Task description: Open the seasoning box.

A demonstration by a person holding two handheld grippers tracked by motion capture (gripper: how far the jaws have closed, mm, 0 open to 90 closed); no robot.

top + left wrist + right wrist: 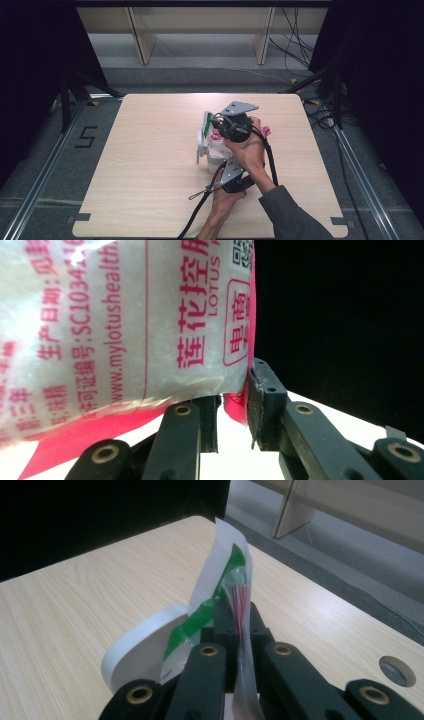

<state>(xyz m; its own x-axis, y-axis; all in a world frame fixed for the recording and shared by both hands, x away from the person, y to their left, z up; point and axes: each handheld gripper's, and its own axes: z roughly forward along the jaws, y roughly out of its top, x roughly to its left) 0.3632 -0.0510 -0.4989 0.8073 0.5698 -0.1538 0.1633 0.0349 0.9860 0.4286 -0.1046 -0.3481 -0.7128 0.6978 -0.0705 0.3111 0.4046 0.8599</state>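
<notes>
A white plastic bag (216,147) with pink print is held above the middle of the wooden table (145,170), between both grippers. My left gripper (222,162) comes from the near side; in the left gripper view its jaws (234,410) are closed on the bag's pink lower seam, with the bag (115,325) bulging above them. My right gripper (214,124) reaches in from the far side. Its jaws (239,612) are shut on the bag's thin upper flap (220,565), which carries a green band and pink lines.
A white round-edged object (201,147) stands on the table just left of the bag, behind the flap (137,652). The left gripper's cable (200,195) trails across the table's front. Black curtains flank both sides; loose cables (295,45) lie on the floor at back right.
</notes>
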